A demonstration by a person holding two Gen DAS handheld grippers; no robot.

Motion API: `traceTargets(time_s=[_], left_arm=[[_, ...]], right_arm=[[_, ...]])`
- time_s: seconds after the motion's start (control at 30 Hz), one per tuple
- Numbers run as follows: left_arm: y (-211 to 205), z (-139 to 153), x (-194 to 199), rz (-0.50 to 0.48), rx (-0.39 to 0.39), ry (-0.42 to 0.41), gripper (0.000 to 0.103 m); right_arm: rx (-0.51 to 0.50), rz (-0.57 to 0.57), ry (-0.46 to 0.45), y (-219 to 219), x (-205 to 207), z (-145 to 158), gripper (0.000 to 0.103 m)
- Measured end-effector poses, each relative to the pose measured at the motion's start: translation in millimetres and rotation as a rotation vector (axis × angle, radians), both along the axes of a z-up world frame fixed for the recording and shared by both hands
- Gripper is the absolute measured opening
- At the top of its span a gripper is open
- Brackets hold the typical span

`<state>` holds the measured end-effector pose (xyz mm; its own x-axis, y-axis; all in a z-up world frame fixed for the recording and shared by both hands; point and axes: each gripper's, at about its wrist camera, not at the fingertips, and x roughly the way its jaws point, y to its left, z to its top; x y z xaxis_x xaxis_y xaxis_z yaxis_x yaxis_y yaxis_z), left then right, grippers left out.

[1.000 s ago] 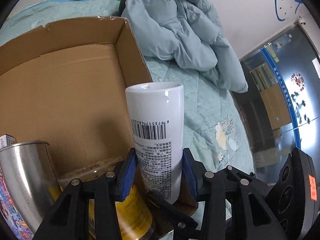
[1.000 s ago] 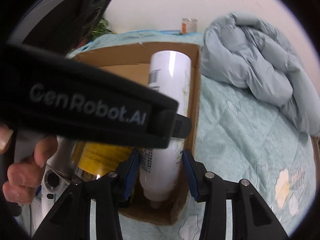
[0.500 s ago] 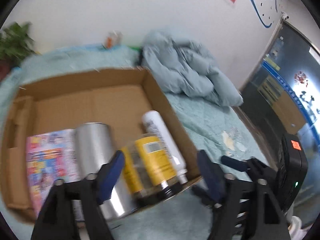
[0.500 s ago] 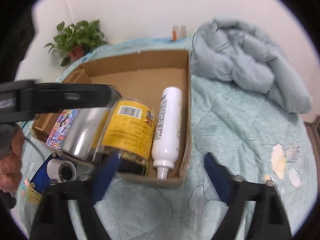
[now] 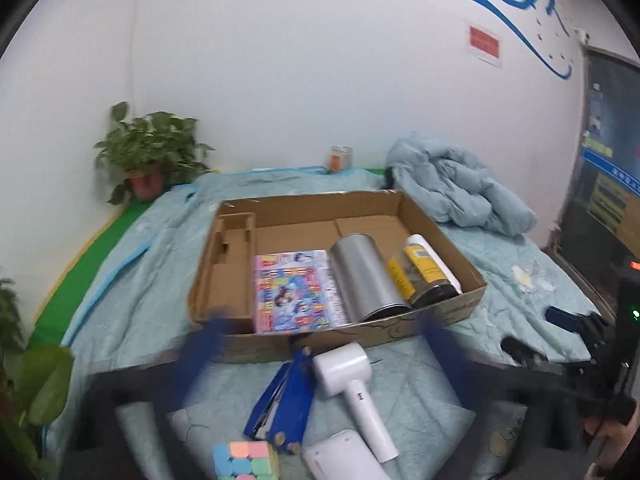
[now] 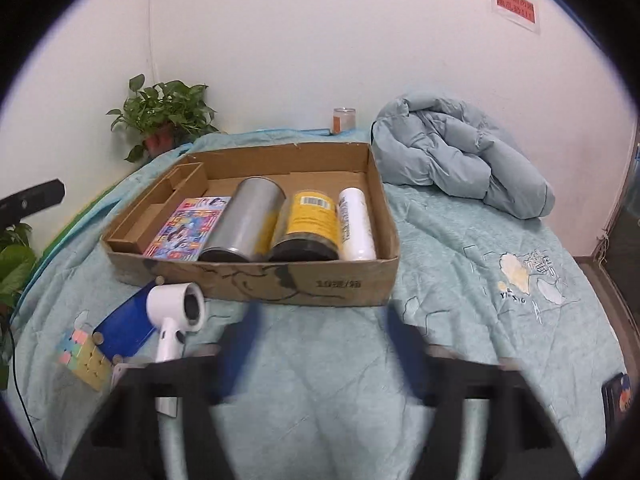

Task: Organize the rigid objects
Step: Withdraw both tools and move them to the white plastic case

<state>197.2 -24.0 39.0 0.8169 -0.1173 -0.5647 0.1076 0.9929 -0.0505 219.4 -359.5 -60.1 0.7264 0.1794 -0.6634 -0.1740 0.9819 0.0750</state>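
Observation:
A cardboard box (image 6: 320, 280) (image 5: 440, 232) lies on the bed. Side by side in it lie a colourful book (image 6: 188, 228) (image 5: 292, 296), a silver can (image 6: 248, 220) (image 5: 364, 276), a yellow-labelled jar (image 6: 312, 220) (image 5: 420, 272) and a white bottle (image 6: 354, 228) (image 5: 436, 256) against its right wall. Both grippers hang back on the near side of the box. The jaws of my left gripper (image 5: 322, 324) and my right gripper (image 6: 324, 316) are opening wide, blurred, with nothing between them. A white hair dryer (image 5: 352, 376) (image 6: 176, 312), a blue folder (image 5: 284, 400) and a pastel cube (image 5: 244, 458) lie on the bedspread in front of the box.
A crumpled pale-blue duvet (image 6: 460, 152) is heaped right of the box. A potted plant (image 6: 168, 112) and a glass jar (image 6: 344, 120) stand by the wall behind. A white device (image 5: 340, 456) lies beside the cube.
Both grippers let go of the white bottle, opened wide and pulled back and up from the box. The bottle now lies in the box beside the yellow jar.

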Motion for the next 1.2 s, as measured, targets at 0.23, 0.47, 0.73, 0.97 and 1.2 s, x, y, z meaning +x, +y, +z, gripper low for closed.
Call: traceTargets(time_s=[0.23,0.47,0.73,0.97,1.2], left_arm=[[19,-19,-50,0.024,-0.01,-0.021,0.102],[32,-41,-82,0.049,-0.036,0.015,0.102],[50,-71,-90,0.073,-0.083,0.067,0.087],[67,-87,-85,0.081,-0.144,0.122,0.072],[77,-108,-82,0.046,-0.201,0.216,0.101]], right_arm=[[0.006,0.028,-0.047,26,-43,2,0.102],[0.016,0.083,-0.015,45,-65,-13,0.102],[0.007,0.128,-0.007,63,-78,-21,0.092],[0.034,0.118,-0.028,66,-80,-25,0.1],[0.086,0.303,0.128,93,-82,-53,0.103]])
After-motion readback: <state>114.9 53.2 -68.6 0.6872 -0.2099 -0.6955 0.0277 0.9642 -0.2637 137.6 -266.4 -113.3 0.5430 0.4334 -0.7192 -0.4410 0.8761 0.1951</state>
